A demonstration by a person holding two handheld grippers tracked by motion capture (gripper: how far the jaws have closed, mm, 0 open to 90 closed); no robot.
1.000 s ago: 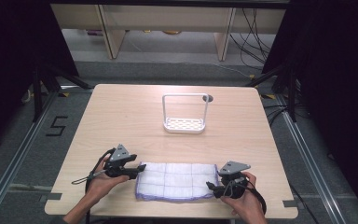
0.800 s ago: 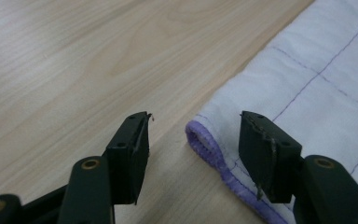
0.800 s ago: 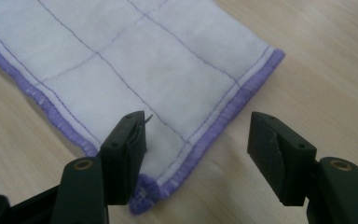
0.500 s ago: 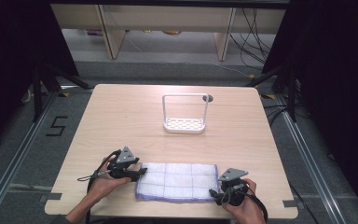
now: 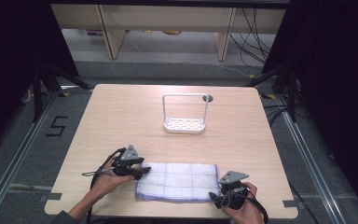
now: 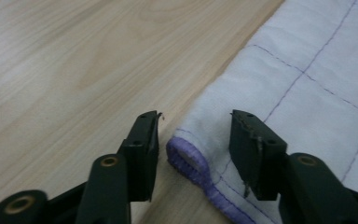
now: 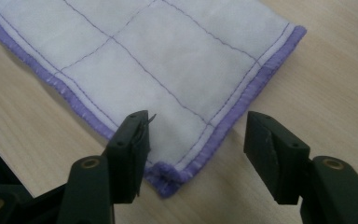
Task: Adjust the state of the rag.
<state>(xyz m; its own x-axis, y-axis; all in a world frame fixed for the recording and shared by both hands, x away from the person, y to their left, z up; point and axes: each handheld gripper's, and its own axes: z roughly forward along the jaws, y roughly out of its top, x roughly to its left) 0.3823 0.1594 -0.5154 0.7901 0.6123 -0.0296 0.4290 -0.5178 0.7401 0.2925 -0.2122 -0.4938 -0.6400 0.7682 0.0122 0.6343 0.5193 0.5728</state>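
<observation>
A white cloth with purple stitching and a purple hem (image 5: 177, 181) lies folded flat near the table's front edge. My left gripper (image 5: 141, 169) sits at the cloth's far left corner, open, and in the left gripper view (image 6: 193, 137) the hem corner (image 6: 186, 156) lies between its jaws. My right gripper (image 5: 216, 197) is at the cloth's near right corner, also open. In the right gripper view (image 7: 196, 140) the purple corner (image 7: 172, 175) lies between the jaws, nearer the left one.
A white wire rack with a perforated base (image 5: 185, 124) stands at the middle of the wooden table (image 5: 121, 116). A small dark round hole (image 5: 208, 98) shows behind it. The table's front edge is close below both hands.
Both grippers have come down and inward to the cloth's corners. The right gripper has moved toward the front edge; the left one has closed in on the far left corner.
</observation>
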